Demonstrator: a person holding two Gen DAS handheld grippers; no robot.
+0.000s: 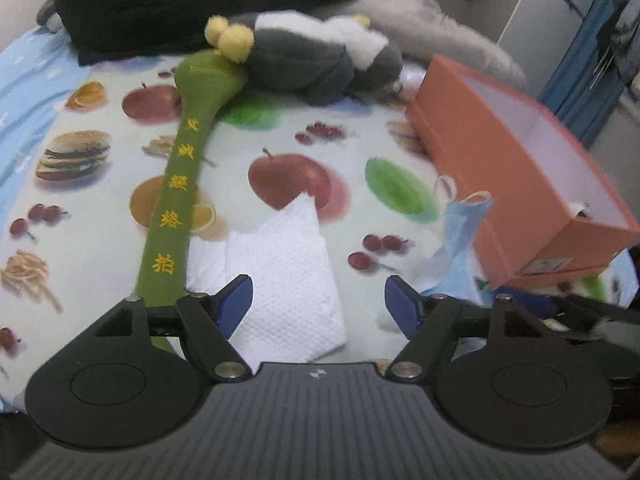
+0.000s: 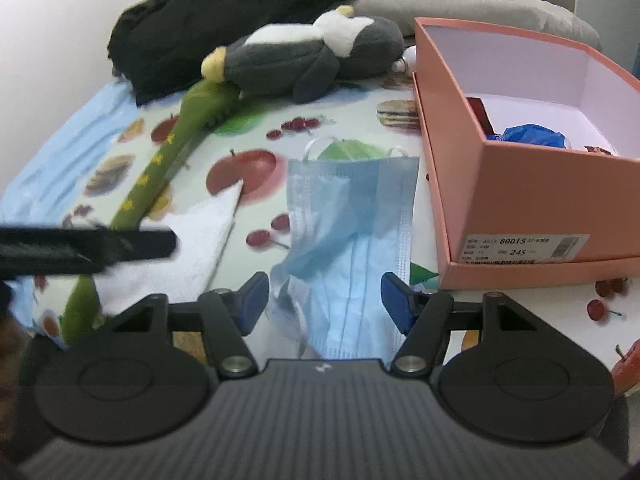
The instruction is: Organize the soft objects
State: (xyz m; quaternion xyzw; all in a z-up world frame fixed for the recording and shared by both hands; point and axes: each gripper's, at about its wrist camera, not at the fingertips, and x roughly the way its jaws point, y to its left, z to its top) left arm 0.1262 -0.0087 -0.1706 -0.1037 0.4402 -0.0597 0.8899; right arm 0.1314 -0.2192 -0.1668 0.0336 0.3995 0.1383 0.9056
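Observation:
My left gripper (image 1: 318, 296) is open just above a white paper tissue (image 1: 280, 264) that lies flat on the fruit-print sheet (image 1: 100, 216). The tissue shows between its blue pads, which do not press on it. My right gripper (image 2: 324, 284) is open over a crumpled blue face mask (image 2: 352, 216); the mask lies between its fingers, loose on the sheet. A long green padded stick (image 1: 176, 184) with yellow characters lies left of the tissue. Its head sits under a grey-and-white penguin plush (image 1: 312, 56). An open orange box (image 2: 520, 200) stands to the right.
A black garment (image 2: 224, 12) and a grey pillow (image 2: 480, 4) lie at the back of the bed. Inside the box are a blue crumpled item (image 2: 528, 134) and something red (image 2: 478, 112). A blurred black part of the other gripper (image 2: 100, 248) crosses the left of the right wrist view.

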